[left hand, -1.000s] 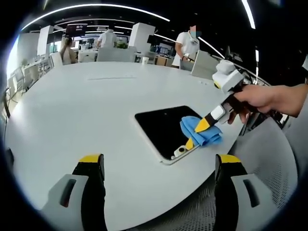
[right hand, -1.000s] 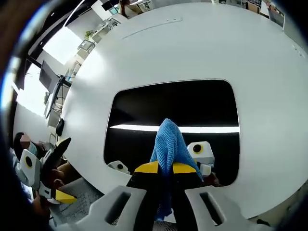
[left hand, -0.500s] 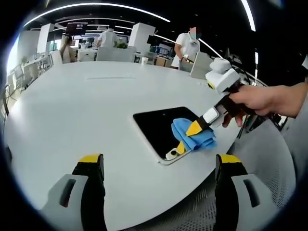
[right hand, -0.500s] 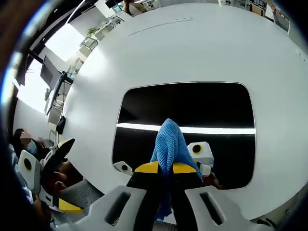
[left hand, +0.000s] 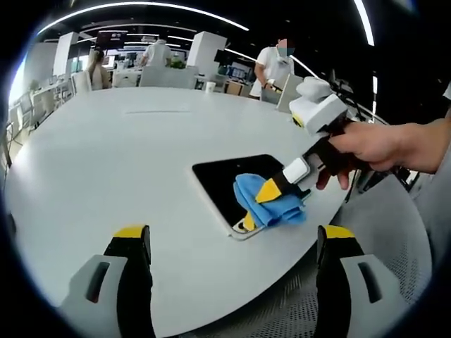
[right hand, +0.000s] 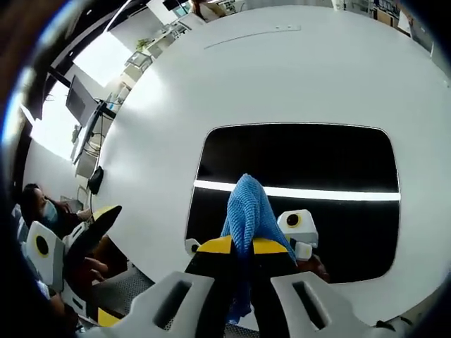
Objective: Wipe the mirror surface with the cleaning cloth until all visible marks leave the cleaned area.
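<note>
Mirror (right hand: 296,190) lies near the desk (left hand: 106,155) edge; right claw (right hand: 243,246), clamped on cloth (right hand: 246,208), could shove it off; left claw (left hand: 232,243) gapes idle.

Blue cleaning cloth (right hand: 246,211) pinched in right hand-held gripper (right hand: 242,248), on dark mirror (right hand: 296,169); white table (right hand: 296,77)

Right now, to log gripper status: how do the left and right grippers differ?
The right gripper is shut on the blue cloth, pressing it on the mirror; the left gripper is open and holds nothing. The right is over the mirror; the left hovers off it. Both have yellow-tipped fingers.
</note>
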Tool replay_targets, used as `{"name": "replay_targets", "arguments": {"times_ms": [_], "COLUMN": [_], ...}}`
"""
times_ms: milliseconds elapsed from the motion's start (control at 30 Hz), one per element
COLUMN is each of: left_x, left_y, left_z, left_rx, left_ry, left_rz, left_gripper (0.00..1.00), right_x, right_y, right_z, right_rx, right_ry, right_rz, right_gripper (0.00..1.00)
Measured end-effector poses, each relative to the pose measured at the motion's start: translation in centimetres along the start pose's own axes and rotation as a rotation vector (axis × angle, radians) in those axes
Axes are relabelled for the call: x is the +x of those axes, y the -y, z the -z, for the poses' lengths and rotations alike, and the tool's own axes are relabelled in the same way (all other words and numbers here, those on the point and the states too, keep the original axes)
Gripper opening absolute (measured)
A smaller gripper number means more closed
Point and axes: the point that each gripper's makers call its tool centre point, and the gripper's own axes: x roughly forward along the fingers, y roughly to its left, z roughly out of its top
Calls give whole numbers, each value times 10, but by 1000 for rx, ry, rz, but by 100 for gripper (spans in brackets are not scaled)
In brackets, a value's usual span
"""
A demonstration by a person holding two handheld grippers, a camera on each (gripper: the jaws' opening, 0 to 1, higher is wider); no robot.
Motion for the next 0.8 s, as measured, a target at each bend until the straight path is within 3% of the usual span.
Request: {"name": "replay_targets", "arguments": {"times_ms": [800], "left_x": [2], "left_y": [-2], "left_z": [2], "left_rx": [4], "left_ry": [-6], "left_rz": [-4], "left_gripper": [96], "right_x": [15], "right_y": [-34], "right_z": [-6], "right_rx": [-68], "right_ry": [-14], "right_rz": [-34], "right_gripper": [2]}}
